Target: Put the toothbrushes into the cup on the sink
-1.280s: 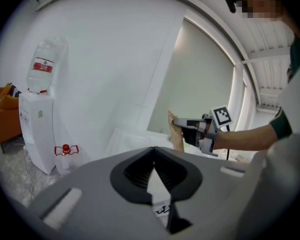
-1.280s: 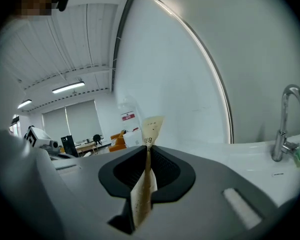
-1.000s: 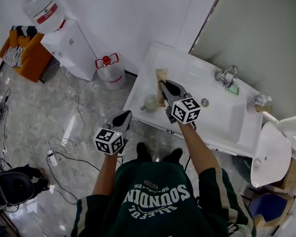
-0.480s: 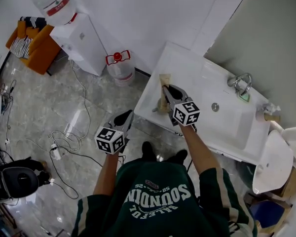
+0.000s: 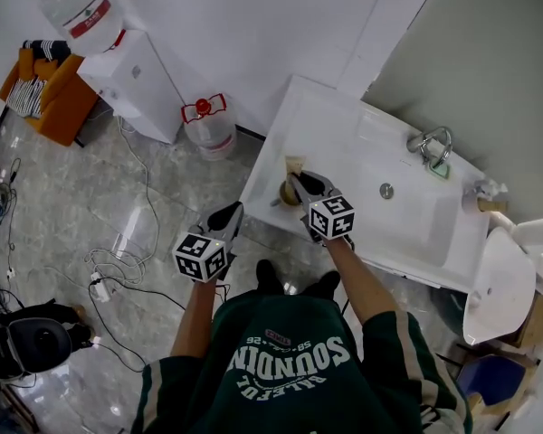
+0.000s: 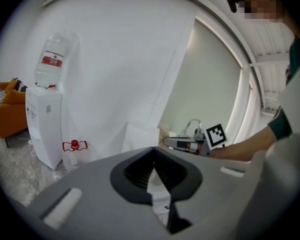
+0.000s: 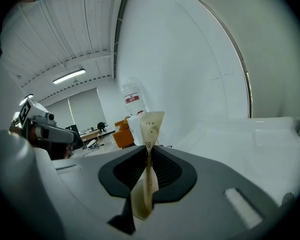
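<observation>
Our right tool is clamped on a toothbrush in its beige paper sleeve. The jaws pinch the sleeve at mid-length, so its printed end stands up past the tips and its lower end hangs behind them. From the head view that tool reaches over the left end of the sink, and its tips are just above the cup, which stands near the sink's front left corner. The sleeve's far end pokes out beyond the cup toward the sink's back edge; we cannot tell whether any of it is inside the cup. Our left tool has its jaws drawn together, with only a thin white sliver in the seam, and we cannot make out what that is. It hangs off the sink's front left corner, over the floor. Farther out, the faucet stands at the sink's back edge, and a water dispenser and a red-capped water jug stand against the wall.
</observation>
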The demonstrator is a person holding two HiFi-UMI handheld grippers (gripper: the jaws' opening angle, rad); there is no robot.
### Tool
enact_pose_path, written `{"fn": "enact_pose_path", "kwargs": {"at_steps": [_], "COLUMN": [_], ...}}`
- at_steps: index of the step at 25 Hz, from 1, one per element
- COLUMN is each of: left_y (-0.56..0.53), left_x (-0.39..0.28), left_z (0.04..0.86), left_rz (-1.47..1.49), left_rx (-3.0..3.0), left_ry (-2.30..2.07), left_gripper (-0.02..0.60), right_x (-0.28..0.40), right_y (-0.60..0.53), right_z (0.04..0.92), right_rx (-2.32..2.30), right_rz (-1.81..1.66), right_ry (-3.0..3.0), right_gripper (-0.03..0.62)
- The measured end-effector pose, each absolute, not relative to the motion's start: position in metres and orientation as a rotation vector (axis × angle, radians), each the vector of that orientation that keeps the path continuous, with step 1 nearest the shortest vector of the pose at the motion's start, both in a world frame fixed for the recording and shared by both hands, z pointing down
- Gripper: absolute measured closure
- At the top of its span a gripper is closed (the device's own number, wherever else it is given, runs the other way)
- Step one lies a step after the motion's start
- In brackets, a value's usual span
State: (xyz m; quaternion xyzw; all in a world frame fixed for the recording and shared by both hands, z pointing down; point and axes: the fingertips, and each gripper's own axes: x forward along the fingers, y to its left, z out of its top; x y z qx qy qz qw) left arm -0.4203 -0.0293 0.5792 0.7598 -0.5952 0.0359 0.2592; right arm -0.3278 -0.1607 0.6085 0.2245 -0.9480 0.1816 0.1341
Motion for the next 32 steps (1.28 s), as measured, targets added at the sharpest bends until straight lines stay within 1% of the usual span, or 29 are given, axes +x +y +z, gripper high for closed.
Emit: {"fn": "enact_pose_path", "kwargs": {"at_steps": [9, 11, 13, 16, 24, 32], "left_y": [-0.032, -0.034, -0.036, -0.039, -0.059, -0.096], "left_x": [-0.405, -0.400, -0.394, -0.382, -0.334, -0.269], "left_z": [0.579, 0.577, 0.575, 0.574, 0.569, 0.561], "left_rz": [0.093, 0.086, 0.077, 0.065, 0.048, 0.067], "left_rx": [2.057, 2.054, 2.046, 2.043, 2.076, 2.156], "left_ry": [-1.573, -1.575, -1.575, -1.566, -1.528, -1.461], "left_gripper": [0.531, 0.531, 0.531, 0.531, 0.531, 0.531], "right_x": [-0.314, -0.309, -0.304, -0.293, -0.244, -0.174], "right_y": [-0.152, -0.153, -0.155, -0.155, -0.163, -0.185], "right_z": [0.627, 0.627, 0.626, 0.625, 0.617, 0.605], "right_rx": [0.628, 0.634, 0.632, 0.623, 0.658, 0.739], "right_rz": [0.526, 0.513, 0.500, 0.512, 0.546, 0.564], "right_ry": [-2.650, -2.639, -2.630, -2.615, -2.610, -2.605], "right_gripper": [0.554, 0.516, 0.497, 0.487, 0.487, 0.491]}}
